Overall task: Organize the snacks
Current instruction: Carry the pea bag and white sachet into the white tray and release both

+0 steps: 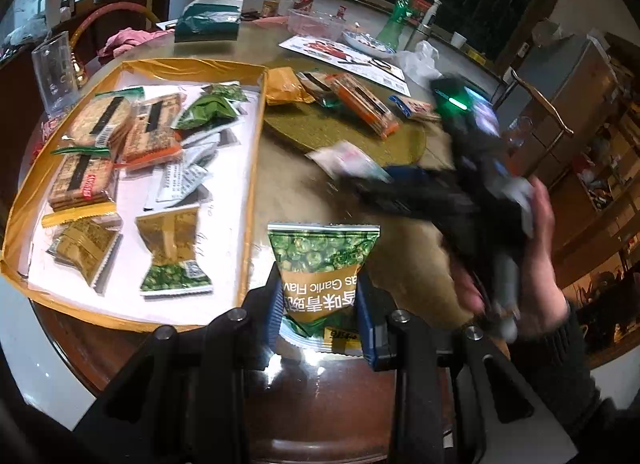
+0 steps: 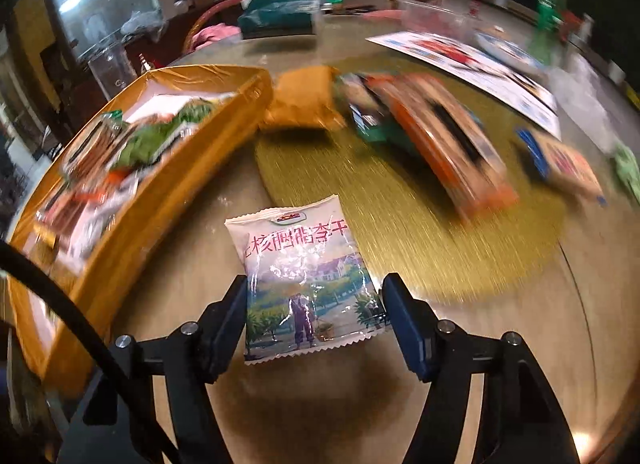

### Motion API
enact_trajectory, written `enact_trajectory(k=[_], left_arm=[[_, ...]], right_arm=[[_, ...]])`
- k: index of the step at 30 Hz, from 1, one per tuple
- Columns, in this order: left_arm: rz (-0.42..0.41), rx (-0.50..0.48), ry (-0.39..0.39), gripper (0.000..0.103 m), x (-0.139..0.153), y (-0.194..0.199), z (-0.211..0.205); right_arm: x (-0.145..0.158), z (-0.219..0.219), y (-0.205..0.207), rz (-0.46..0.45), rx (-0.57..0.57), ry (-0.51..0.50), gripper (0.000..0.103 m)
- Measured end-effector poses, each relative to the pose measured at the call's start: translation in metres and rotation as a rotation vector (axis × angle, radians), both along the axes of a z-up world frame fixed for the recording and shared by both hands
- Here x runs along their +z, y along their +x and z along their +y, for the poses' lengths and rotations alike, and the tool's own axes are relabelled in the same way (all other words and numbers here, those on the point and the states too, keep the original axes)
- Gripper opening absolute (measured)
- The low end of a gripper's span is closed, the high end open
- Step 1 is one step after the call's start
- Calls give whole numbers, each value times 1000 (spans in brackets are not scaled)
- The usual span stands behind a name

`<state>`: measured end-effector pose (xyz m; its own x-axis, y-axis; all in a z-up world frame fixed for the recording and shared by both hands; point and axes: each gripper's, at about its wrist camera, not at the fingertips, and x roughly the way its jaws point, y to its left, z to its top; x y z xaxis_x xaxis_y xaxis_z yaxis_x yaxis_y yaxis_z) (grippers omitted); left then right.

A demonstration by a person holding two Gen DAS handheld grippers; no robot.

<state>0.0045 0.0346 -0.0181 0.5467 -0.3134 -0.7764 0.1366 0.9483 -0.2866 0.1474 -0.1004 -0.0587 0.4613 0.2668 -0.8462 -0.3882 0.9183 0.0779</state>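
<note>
A clear, tall drinking glass (image 1: 54,74) stands at the near left edge of the round, glossy table (image 1: 288,180). Far across the table from it sit a dark green tissue box (image 1: 208,20), a printed paper flyer (image 1: 344,58), a green plastic bottle (image 1: 394,22) and a clear plastic container (image 1: 316,22).

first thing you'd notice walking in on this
The left tongs are shut on a green pea packet held just right of the yellow tray, which is already heaped with snack packs. In the right wrist view, the right tongs straddle a white apricot packet; whether they grip it is unclear. Beyond it, loose snacks such as an orange cracker pack lie scattered on the gold mat.
</note>
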Motion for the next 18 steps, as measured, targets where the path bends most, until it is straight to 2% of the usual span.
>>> enact_trajectory(k=[5, 9, 14, 18], left_arm=[[24, -42, 19, 34, -8, 0, -20], [17, -61, 38, 34, -6, -1, -31], [7, -40, 25, 34, -2, -3, -24], [-11, 23, 6, 34, 6, -6, 3]], right_arm=[[3, -50, -60, 32, -72, 138, 67], [5, -71, -90, 68, -90, 259, 65], [4, -72, -101, 113, -101, 369, 61], [1, -64, -97, 122, -107, 429, 59]])
